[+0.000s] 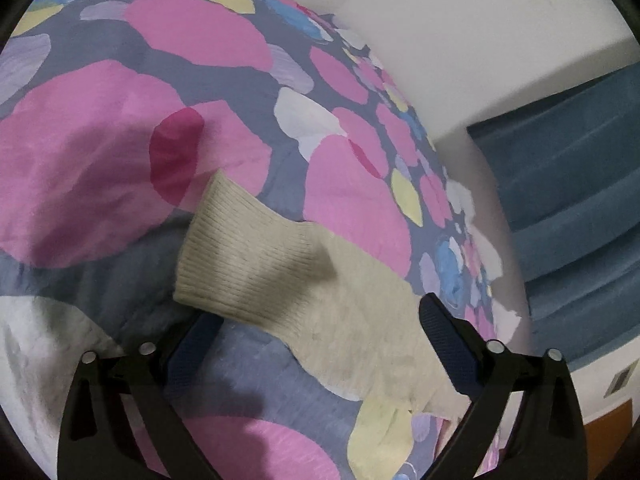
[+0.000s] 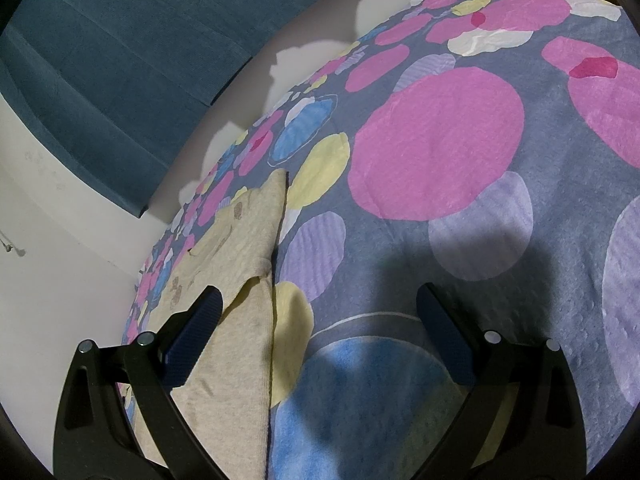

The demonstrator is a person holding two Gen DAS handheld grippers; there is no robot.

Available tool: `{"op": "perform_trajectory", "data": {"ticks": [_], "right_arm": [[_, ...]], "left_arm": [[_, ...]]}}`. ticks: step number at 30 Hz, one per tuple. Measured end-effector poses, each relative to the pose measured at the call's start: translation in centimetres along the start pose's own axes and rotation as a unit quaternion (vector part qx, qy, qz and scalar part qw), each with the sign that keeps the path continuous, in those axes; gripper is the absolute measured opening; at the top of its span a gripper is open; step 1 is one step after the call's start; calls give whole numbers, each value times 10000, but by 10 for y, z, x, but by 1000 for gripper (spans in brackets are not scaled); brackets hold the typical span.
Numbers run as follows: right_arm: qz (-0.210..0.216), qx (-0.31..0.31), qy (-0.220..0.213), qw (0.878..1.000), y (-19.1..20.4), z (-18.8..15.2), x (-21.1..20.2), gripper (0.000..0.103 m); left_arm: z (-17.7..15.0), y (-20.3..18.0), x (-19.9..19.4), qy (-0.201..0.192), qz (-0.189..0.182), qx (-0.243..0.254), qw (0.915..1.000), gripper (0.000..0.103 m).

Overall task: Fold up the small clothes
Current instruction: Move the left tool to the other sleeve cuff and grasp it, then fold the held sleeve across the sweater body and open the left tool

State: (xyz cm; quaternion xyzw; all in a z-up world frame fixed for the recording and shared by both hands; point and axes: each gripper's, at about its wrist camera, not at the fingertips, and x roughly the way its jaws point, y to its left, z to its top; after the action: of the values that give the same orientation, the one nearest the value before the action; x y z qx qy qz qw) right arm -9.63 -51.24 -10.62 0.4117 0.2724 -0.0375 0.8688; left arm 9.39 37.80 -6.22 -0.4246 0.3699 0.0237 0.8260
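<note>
Left wrist view: the left gripper [image 1: 320, 340] has its jaws spread wide and grips nothing. A cream knit sleeve [image 1: 280, 264], with its ribbed cuff [image 1: 218, 248] toward the far left, lies flat on the spotted bedsheet [image 1: 120, 152] and crosses the gap between the fingers. The left finger pad [image 1: 192, 344] sits partly under the cuff edge; the right pad [image 1: 444, 340] sits at the sleeve's right margin. A blue cushion [image 1: 568, 200] lies beyond the bed edge.

Right wrist view: the right gripper [image 2: 320, 332] is also fully open and holds nothing. The cream garment [image 2: 236, 300] lies folded along the bed's left edge. The left finger [image 2: 196, 332] rests over it; the right finger [image 2: 444, 332] is over bare sheet.
</note>
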Motion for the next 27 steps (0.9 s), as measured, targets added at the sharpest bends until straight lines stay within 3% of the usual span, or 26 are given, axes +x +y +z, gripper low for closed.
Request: {"op": "perform_trajectory", "data": {"ticks": [1,2,4,6,9,15,21,27], "right_arm": [[1,-2,1,10000,0,0,0,98],[-1,0,3,10000,0,0,0,98],[0,-3,5,10000,0,0,0,98],[-6,-3,9,10000,-1,1,1,98],[-15,0,8,10000,-2,1,1,98],[-18,5,3,10000,-2,1,0,98],[-16,4,1,10000,-3,2,0,98],[-15,2,7,10000,-3,2,0,98]], "left_arm": [[-1,-2,2,30,143,80,9999,57],[-2,-2,6,117,230,125,9996,49],[-3,1,12,178,370,153,9990,21],[-3,3,14,179,528,191,9983,6],[0,3,4,-53,641,134,9978,5],[-1,-43,-23,-593,878,788,9913,4],[-24,-149,-37,-868,666,1905,9756,4],[-93,-285,-29,-617,-67,3094,9489,4]]}}
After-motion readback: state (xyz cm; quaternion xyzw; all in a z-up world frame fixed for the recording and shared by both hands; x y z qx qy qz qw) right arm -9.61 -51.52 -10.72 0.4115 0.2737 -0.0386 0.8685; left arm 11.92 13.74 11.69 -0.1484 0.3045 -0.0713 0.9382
